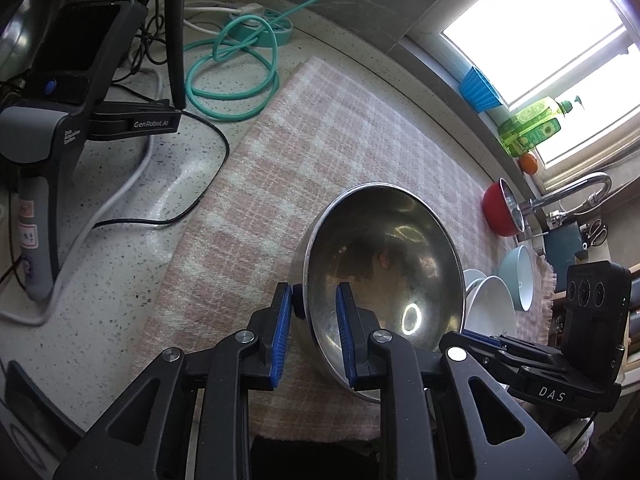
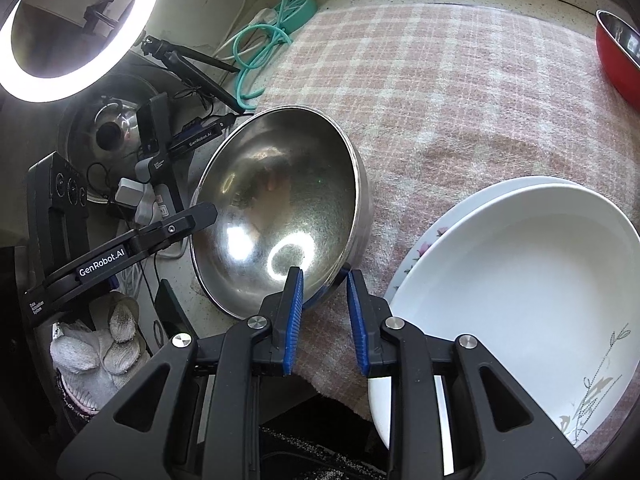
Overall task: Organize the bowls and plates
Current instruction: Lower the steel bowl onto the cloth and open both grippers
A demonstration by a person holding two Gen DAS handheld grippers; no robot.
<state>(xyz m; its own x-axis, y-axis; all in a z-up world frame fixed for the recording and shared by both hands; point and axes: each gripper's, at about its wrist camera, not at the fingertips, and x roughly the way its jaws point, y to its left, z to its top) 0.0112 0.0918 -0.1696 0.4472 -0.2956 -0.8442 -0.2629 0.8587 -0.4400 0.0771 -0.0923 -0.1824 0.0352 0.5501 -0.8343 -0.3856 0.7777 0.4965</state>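
Observation:
A large steel bowl (image 1: 384,264) is tilted on a pink checked cloth (image 1: 320,152). My left gripper (image 1: 314,300) has its jaws astride the bowl's near rim, one finger inside and one outside, with a visible gap. My right gripper (image 2: 322,280) also straddles the bowl (image 2: 276,208) at its rim, jaws apart. Two stacked white plates (image 2: 520,280) lie right of the bowl. A pale blue bowl (image 1: 520,276) and a red bowl (image 1: 500,208) lie farther right.
A spare gripper on a stand (image 1: 60,120), green hose (image 1: 236,64) and cables lie on the left counter. A ring light (image 2: 76,28) and a pot lid (image 2: 108,128) stand left. A tap (image 1: 572,196), soap bottle (image 1: 532,128) and window sill are at the right.

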